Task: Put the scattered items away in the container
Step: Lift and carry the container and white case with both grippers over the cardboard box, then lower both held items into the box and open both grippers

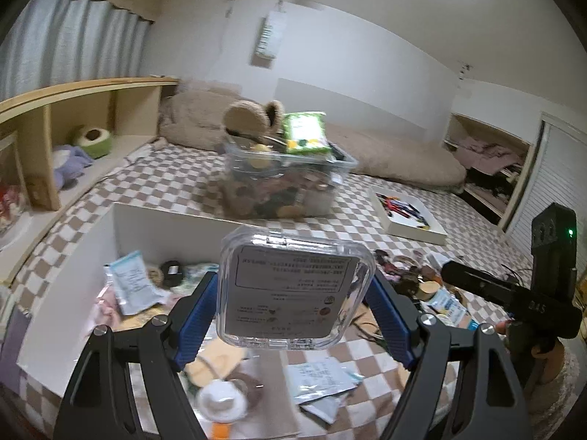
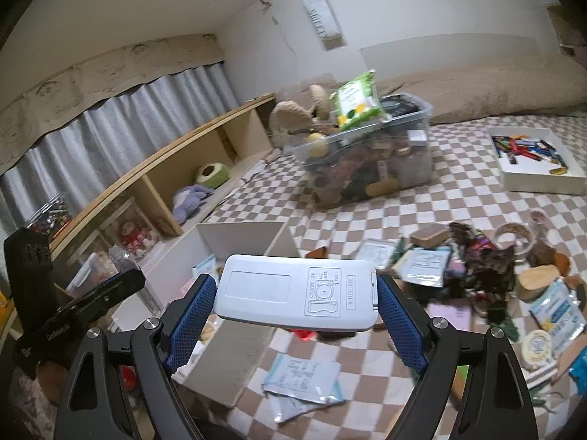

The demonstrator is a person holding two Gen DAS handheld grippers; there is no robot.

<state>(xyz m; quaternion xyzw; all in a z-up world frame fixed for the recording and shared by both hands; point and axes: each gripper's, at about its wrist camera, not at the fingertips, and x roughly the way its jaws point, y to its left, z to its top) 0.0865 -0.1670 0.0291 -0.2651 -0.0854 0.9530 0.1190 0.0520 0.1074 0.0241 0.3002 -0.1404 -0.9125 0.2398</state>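
My left tongs (image 1: pixel 293 306) clamped a clear case (image 1: pixel 296 291), held up over the white box (image 1: pixel 154 225). My right tongs (image 2: pixel 296 300) clamped a grey remote (image 2: pixel 297 295) above the checked blanket (image 2: pixel 458 198). Loose packets (image 2: pixel 425 266) lay further right; the full bin (image 2: pixel 367 154) sat well behind.

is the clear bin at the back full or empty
Full. The clear bin is packed up its walls, and a plush toy and a green packet stick out above its rim.
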